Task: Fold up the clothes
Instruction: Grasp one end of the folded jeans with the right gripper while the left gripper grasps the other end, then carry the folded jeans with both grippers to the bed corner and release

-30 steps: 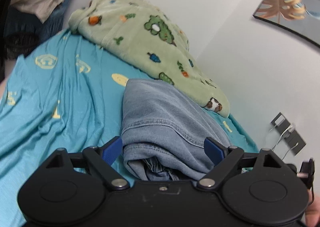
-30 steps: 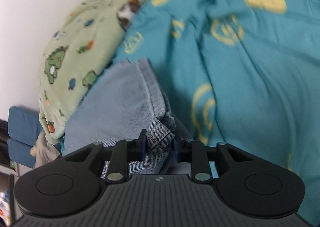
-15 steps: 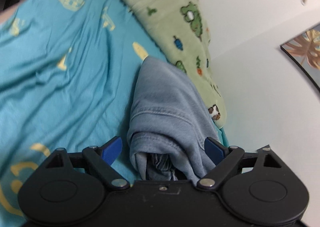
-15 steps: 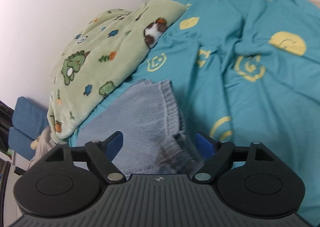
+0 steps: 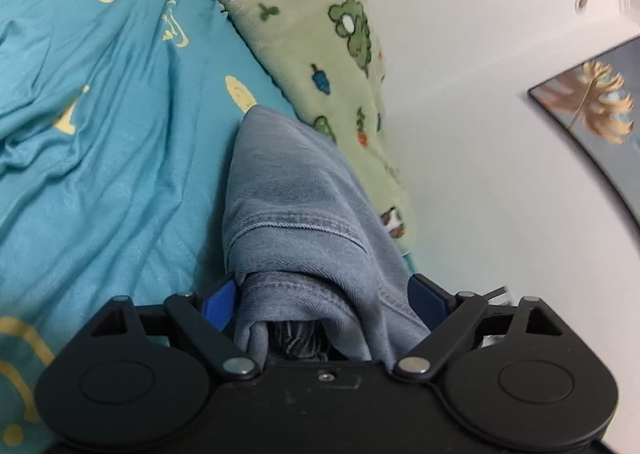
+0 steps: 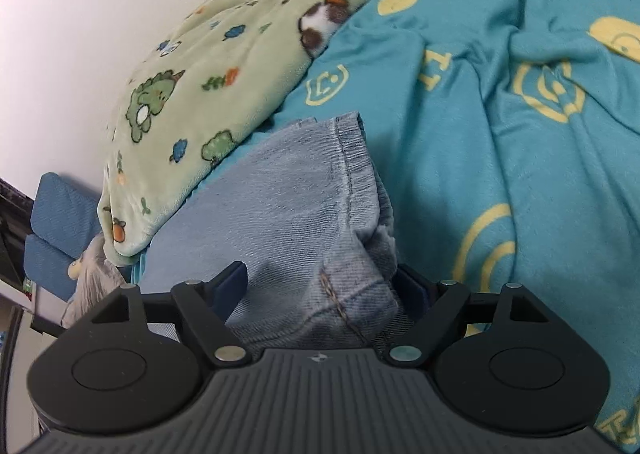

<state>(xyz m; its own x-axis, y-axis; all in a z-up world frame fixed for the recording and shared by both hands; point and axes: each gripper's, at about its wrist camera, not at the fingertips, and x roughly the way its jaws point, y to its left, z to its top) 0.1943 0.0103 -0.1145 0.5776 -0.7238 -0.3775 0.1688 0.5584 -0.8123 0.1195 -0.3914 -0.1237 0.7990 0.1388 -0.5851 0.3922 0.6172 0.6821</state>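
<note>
You're mid-fold with the jeans (image 5: 296,190) bundled on the teal bed sheet (image 5: 100,158) just beside the green blanket (image 5: 320,38): your left gripper (image 5: 324,300) has its jaws partly spread with a bunched end of denim filling the gap and touching the blue pads, though whether it truly pinches I cannot tell. Your right gripper (image 6: 320,282) stands wide apart around the hemmed end, gripping nothing. Next, I'd judge, you need to close on an edge squarely, then carry the layers over evenly.
</note>
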